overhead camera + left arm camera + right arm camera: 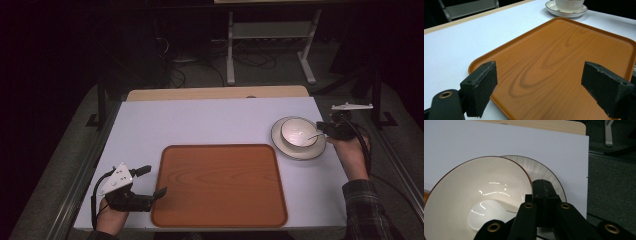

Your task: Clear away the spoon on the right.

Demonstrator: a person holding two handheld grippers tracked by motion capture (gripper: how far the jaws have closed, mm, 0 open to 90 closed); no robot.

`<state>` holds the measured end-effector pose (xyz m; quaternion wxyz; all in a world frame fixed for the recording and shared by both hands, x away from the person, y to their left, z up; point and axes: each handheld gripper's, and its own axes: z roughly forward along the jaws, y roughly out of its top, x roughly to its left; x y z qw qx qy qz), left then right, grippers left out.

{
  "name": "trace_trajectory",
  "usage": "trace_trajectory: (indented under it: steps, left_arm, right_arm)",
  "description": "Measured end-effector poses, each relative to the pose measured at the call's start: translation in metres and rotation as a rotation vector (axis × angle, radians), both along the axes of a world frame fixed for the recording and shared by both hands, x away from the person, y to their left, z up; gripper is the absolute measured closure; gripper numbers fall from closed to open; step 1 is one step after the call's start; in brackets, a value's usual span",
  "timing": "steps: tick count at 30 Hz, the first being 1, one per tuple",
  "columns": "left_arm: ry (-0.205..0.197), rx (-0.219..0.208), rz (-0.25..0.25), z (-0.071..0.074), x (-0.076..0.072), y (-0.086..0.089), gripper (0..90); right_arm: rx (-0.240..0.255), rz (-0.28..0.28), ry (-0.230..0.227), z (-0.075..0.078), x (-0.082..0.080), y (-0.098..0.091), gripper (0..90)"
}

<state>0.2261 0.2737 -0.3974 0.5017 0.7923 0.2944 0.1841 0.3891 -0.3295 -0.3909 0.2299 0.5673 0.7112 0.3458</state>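
A white bowl with a dark rim stands on a white plate at the table's right. My right gripper is at the bowl's right edge. It is shut on the thin handle of a pale spoon that reaches into the bowl. In the right gripper view the closed jaws sit over the rim of the bowl, with the plate behind. My left gripper stands open and holds nothing at the left edge of the wooden tray. Its pads frame the tray.
The white board covers most of the table, with a strip of bare wood at the far edge. Beyond the table are a white metal frame and cables on the dark floor. The bowl and plate lie past the tray's far corner.
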Motion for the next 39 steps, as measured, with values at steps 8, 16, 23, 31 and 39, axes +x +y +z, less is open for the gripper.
trace_trajectory:
  steps: [8, 16, 23, 31, 39]
  left_arm:
    - [0.001, -0.001, -0.002, 0.000, 0.000, -0.001, 12.8]
    - [0.002, -0.002, -0.002, -0.001, 0.001, -0.001, 12.8]
    - [-0.002, -0.002, -0.007, 0.000, 0.000, -0.002, 12.8]
    - [-0.001, 0.000, -0.010, 0.000, 0.000, -0.002, 12.8]
    - [-0.001, 0.001, -0.011, 0.000, 0.000, -0.002, 12.8]
  right_arm:
    - [0.013, -0.015, -0.039, 0.002, -0.011, -0.001, 89.3]
    - [0.015, -0.021, -0.116, 0.020, -0.029, 0.002, 62.1]
    - [0.032, -0.048, -0.141, 0.024, -0.049, -0.003, 43.5]
    - [0.090, -0.084, -0.130, 0.009, -0.055, -0.011, 37.7]
    - [0.103, -0.074, -0.084, -0.010, -0.043, -0.009, 36.7]
